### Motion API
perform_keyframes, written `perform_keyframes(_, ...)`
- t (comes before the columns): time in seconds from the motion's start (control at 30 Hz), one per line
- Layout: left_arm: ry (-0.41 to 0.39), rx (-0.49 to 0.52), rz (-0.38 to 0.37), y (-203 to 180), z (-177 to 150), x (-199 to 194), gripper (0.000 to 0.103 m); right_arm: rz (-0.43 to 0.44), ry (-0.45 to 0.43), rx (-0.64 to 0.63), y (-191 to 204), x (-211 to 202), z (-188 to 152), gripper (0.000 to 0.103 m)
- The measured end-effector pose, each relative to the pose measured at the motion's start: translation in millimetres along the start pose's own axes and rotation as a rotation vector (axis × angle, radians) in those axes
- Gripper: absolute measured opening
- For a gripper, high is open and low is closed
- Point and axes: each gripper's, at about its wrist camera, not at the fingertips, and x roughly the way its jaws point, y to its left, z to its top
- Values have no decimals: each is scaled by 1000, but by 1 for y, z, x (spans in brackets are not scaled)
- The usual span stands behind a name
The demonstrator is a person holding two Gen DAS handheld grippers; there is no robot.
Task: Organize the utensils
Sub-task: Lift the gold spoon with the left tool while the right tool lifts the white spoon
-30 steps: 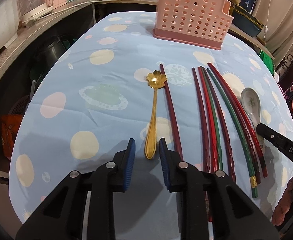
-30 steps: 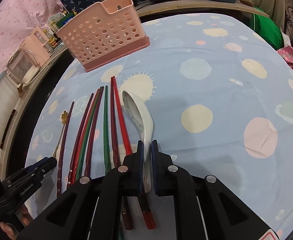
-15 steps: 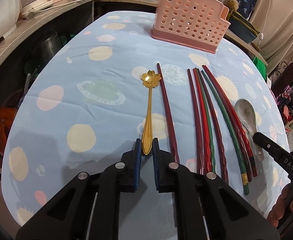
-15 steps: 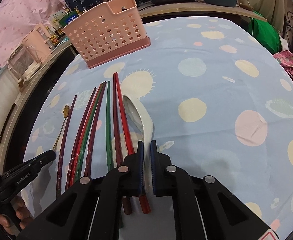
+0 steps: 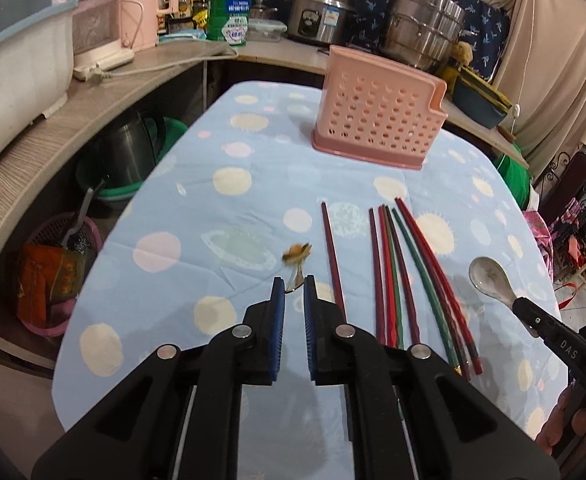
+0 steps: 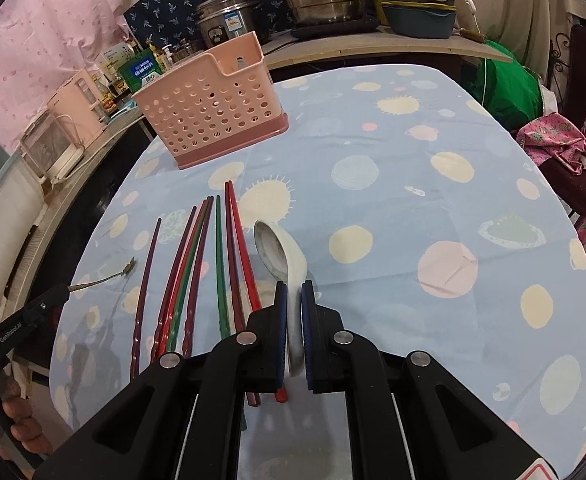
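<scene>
L gripper (image 5: 294, 286) clamps gold spoon (image 5: 295, 264) by its handle, bowel end lifted off the cloth (image 5: 221, 216). Chopsticks (image 5: 397, 272) lie in a row btwn the grippers. R gripper (image 6: 294, 292) pinches white spoon (image 6: 281, 256) by its handle. Pink basket (image 5: 377, 128) stands at far end of table, well apart.

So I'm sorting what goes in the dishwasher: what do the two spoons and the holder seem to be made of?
Gold spoon: likely metal, given its thin shiny gold handle.
White spoon: looks like glazed ceramic, thick and glossy, with a faint pattern in the bowl.
Pink holder: moulded plastic, matte, with rows of punched holes.
</scene>
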Motion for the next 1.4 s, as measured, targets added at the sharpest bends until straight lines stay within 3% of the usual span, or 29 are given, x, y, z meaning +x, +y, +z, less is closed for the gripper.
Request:
perform_keyframes(0.07, -20, 1, -3, -1, 5, -8, 0, 2, -11, 3, 0, -5, 3, 7)
perform_keyframes(0.2, -50, 5, -6, -3, 14, -18, 0, -10, -6, -5, -1, -4, 5, 7)
perform_keyframes(0.37, -45, 14, 2, -5, 9, -16, 0, 12, 75, 30, -11, 13, -13, 7)
perform_keyframes(0.7, -30, 19, -4, -5, -1, -19, 0, 29, 138, 42, -17, 22, -44, 8)
perform_keyframes(1.03, -24, 27, -3, -8, -6, -20, 0, 18, 137, -9, -11, 6, -66, 11)
perform_keyframes(1.13, -25, 26, -2, -9, -7, -21, 0, 25, 136, -14, -10, -3, -71, 15)
perform_keyframes(1.23, -23, 27, -2, -9, -8, -21, 0, 27, 125, -13, -9, -12, -73, 26)
perform_keyframes(1.4, -20, 29, -2, -9, -9, -20, 0, 40, 163, 10, -13, -7, -82, 23)
